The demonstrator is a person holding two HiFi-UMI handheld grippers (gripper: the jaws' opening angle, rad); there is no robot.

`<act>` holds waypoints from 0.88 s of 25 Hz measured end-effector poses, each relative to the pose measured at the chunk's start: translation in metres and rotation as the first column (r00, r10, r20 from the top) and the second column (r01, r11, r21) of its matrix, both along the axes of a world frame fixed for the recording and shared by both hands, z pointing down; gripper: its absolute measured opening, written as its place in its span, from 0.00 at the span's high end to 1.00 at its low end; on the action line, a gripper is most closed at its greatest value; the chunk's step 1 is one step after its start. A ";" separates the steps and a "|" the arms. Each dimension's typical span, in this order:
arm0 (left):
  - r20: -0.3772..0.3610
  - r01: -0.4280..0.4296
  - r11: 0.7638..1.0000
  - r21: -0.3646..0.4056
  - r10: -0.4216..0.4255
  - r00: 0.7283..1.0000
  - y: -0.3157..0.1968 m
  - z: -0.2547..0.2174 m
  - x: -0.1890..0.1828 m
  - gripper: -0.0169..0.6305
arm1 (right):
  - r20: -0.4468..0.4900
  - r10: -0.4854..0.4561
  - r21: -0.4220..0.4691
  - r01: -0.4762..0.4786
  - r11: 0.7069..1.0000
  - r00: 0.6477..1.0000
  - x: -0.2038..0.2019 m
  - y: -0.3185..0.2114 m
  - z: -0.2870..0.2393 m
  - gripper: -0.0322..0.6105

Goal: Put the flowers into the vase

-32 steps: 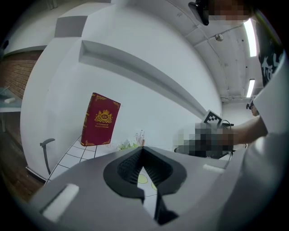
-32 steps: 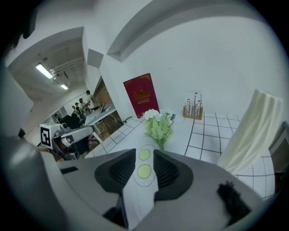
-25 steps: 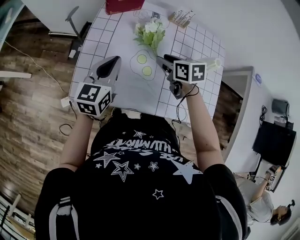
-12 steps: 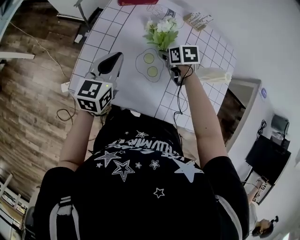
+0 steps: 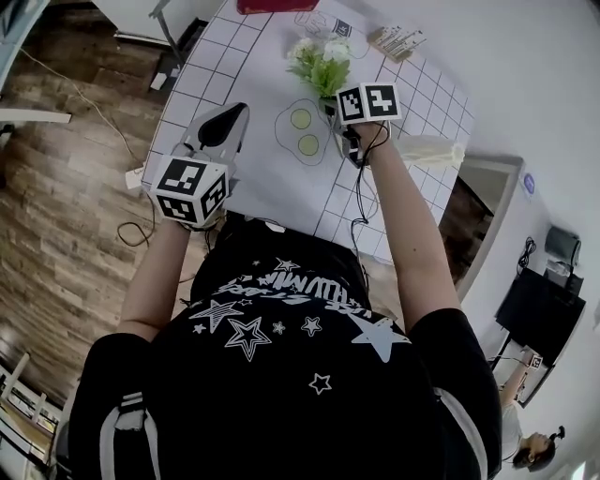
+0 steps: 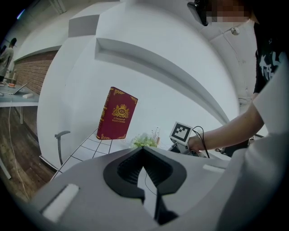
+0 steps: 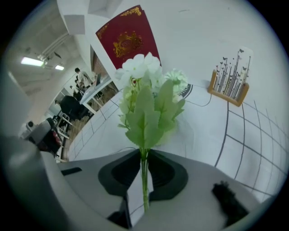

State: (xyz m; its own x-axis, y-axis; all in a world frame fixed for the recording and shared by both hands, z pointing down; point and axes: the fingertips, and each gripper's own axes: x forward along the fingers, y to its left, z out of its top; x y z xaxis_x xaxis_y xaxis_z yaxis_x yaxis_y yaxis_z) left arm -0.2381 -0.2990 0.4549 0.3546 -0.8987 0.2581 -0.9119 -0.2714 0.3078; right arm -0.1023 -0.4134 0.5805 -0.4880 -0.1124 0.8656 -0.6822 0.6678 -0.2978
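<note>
A bunch of white flowers with green leaves (image 5: pixel 323 58) lies on the white gridded table (image 5: pixel 258 178), near its far side. My right gripper (image 5: pixel 331 107) sits at the bunch's near end. In the right gripper view the thin green stem (image 7: pixel 144 180) runs between the pads; the jaws have just been closing and now pinch it, with the blooms (image 7: pixel 149 99) ahead. A clear glass vase (image 5: pixel 314 21) stands just beyond the flowers. My left gripper (image 5: pixel 228 117) hovers over the table's left part, shut and empty (image 6: pixel 143 155).
A red book (image 5: pixel 262 5) stands upright at the far edge, and a small wooden holder (image 5: pixel 398 42) sits at the far right. A fried-egg drawing (image 5: pixel 302 131) marks the cloth between the grippers. A cream-coloured roll (image 5: pixel 427 150) lies at the right edge.
My right gripper has moved forward and down to the flower bunch and now sits at its stem end. The left gripper has stayed about where it was.
</note>
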 end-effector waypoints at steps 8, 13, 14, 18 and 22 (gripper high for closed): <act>0.004 -0.039 0.999 0.014 0.039 0.999 0.012 -0.007 -0.008 0.96 | 0.320 0.097 -0.018 -0.096 0.995 0.942 -0.027 0.026 -0.047 0.87; 0.029 -0.102 0.995 0.011 0.102 0.994 0.020 -0.004 0.000 0.96 | 0.556 0.113 0.025 -0.152 0.988 0.823 -0.035 0.047 -0.108 0.87; 0.031 -0.115 0.993 0.012 0.115 0.993 0.019 -0.005 0.004 0.96 | 0.594 0.100 0.049 -0.161 0.986 0.798 -0.034 0.049 -0.124 0.87; 0.049 -0.180 0.983 0.045 0.178 0.983 0.016 -0.017 0.035 0.96 | 0.662 0.015 0.173 -0.172 0.970 0.750 -0.018 0.060 -0.184 0.87; 0.066 -0.232 0.967 0.102 0.226 0.972 0.006 -0.040 0.073 0.96 | 0.717 -0.049 0.239 -0.180 0.954 0.695 0.010 0.073 -0.240 0.87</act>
State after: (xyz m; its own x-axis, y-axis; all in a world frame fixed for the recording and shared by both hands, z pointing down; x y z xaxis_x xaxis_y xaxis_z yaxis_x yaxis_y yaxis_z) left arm -0.1647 -0.2934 0.4149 0.5424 -0.8187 0.1884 -0.8360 -0.5038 0.2174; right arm -0.0921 -0.3402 0.3409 -0.9212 -0.3396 0.1898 -0.3875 0.7583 -0.5242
